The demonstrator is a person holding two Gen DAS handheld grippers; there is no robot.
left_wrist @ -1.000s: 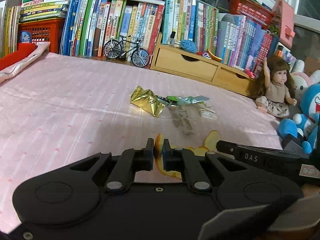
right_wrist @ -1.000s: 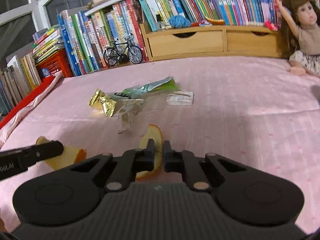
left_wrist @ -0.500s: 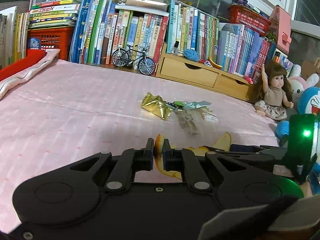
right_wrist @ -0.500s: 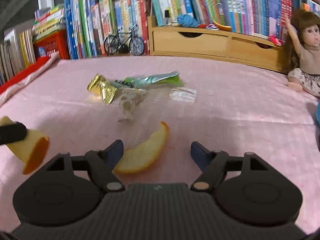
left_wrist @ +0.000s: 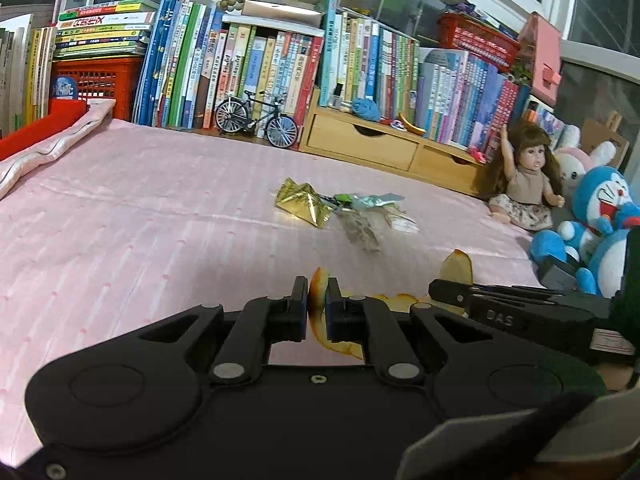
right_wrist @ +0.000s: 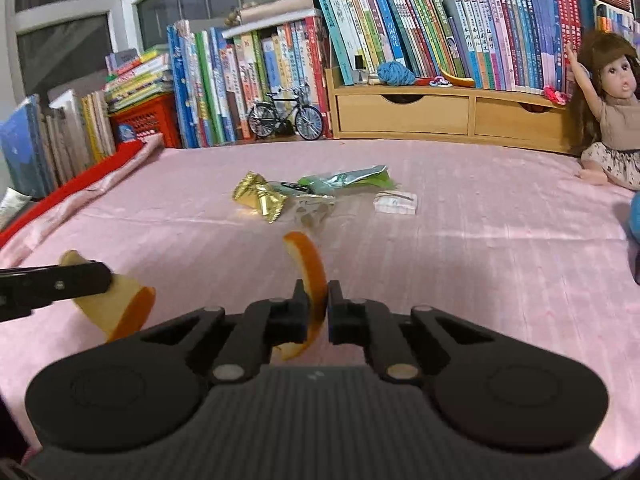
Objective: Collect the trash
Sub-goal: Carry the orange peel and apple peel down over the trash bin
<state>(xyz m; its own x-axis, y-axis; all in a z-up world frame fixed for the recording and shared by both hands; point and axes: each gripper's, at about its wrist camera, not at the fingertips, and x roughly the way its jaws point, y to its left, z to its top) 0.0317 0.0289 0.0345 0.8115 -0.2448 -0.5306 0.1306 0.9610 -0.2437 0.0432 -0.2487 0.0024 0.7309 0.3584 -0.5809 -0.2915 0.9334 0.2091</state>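
Note:
My left gripper point(left_wrist: 317, 300) is shut on a piece of orange peel point(left_wrist: 317, 296), held above the pink bedspread point(left_wrist: 140, 208). That same peel point(right_wrist: 120, 304) and the left finger point(right_wrist: 60, 286) show at the left of the right wrist view. My right gripper point(right_wrist: 318, 300) is shut on a second curved orange peel point(right_wrist: 310, 268), whose tip point(left_wrist: 456, 266) rises above the right gripper's finger point(left_wrist: 500, 312) in the left wrist view. Farther back lie a gold foil wrapper point(left_wrist: 304, 202) point(right_wrist: 260, 196), a green and silver wrapper point(right_wrist: 344, 180), a clear crumpled wrapper point(right_wrist: 314, 210) and a small white packet point(right_wrist: 396, 203).
Rows of books point(right_wrist: 280, 64), a model bicycle point(right_wrist: 286, 116) and a wooden drawer unit point(right_wrist: 440, 114) line the far edge. A doll point(right_wrist: 612, 120) and plush toys point(left_wrist: 600, 224) sit at the right. A red-edged folded blanket point(left_wrist: 52, 136) lies at the left.
My right gripper opened half a second ago around the peel on the bedspread, then shut on it and lifted it. The left gripper kept its peel and stayed raised.

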